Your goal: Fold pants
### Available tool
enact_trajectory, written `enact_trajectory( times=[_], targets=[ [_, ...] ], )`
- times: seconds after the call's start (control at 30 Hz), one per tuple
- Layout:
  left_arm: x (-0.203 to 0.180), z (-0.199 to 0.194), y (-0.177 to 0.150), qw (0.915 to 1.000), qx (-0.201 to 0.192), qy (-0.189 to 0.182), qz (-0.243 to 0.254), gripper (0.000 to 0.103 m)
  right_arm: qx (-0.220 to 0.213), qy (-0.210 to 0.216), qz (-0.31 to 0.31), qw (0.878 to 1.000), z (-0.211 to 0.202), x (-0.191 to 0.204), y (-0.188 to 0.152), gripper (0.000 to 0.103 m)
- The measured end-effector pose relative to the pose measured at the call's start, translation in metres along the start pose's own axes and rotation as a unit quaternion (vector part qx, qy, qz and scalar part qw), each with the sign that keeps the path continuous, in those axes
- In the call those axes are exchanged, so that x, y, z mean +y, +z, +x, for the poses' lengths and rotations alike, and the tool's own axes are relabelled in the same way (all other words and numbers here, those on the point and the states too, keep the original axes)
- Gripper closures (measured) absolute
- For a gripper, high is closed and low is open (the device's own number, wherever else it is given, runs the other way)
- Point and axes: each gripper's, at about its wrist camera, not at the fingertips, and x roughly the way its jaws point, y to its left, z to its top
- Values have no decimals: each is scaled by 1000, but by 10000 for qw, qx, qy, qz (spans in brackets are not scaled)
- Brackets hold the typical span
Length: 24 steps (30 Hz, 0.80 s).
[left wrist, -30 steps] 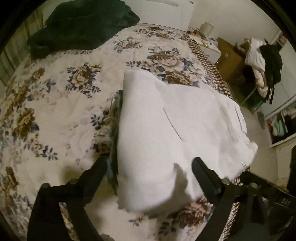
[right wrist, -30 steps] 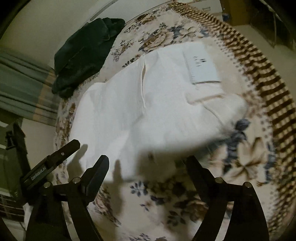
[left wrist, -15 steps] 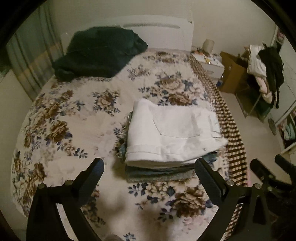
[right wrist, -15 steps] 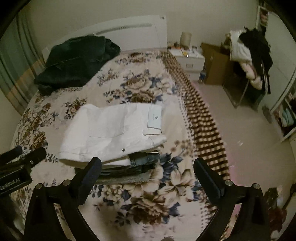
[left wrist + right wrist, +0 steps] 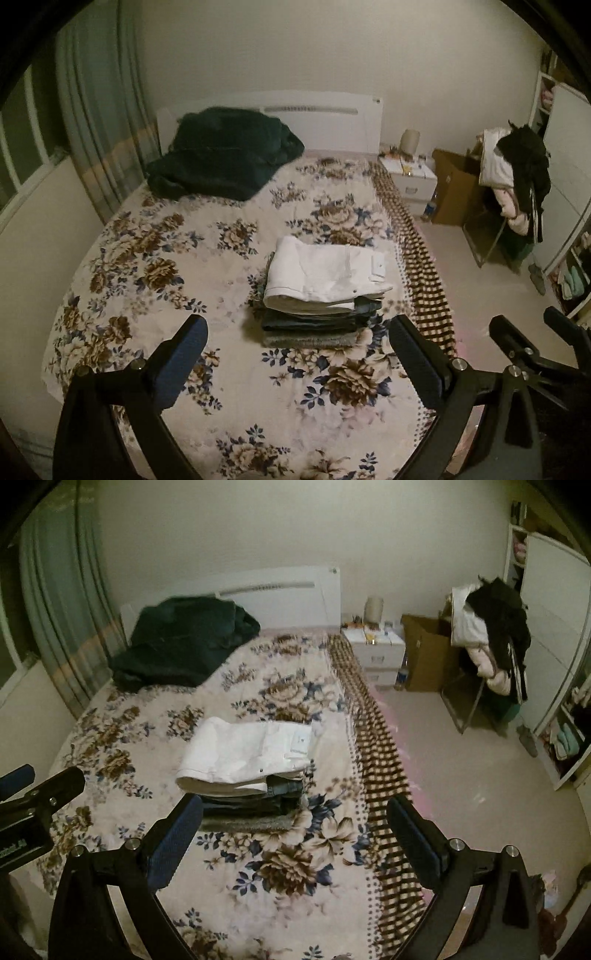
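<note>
Folded white pants (image 5: 325, 273) lie on top of a small stack of folded dark jeans (image 5: 314, 321) on the floral bed (image 5: 166, 266). They also show in the right wrist view (image 5: 251, 753), on the same stack (image 5: 255, 805). My left gripper (image 5: 299, 354) is open and empty, held well back from the stack above the bed's near end. My right gripper (image 5: 295, 830) is open and empty, also back from the stack. Neither touches the pants.
A dark green garment heap (image 5: 221, 155) lies by the white headboard (image 5: 325, 122). Right of the bed are a white nightstand (image 5: 410, 181), a cardboard box (image 5: 454, 192) and a rack with hung clothes (image 5: 517, 177). Curtains (image 5: 96, 129) hang at left.
Both grippers have pulled back and up from the white pants, which were close under them a second ago. The pants stay folded on the stack.
</note>
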Motion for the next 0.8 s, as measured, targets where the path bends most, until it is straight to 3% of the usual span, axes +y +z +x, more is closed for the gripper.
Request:
enact_trajectory(
  times=[0.37,0.57,0.8],
  targets=[
    [-1,-79,-25,9994,-342,-31,-54,3,-334,78,-132,9993,-133,-4,-15,1],
    [12,-96,-31,9991,-414,-8,-83,0,-490,67,-121,9987,-170,6,-20,1],
    [16,-95,-34,9995,-318,54,-57,0,-527,49,-63,9986,-177,16,-23,0]
  ],
)
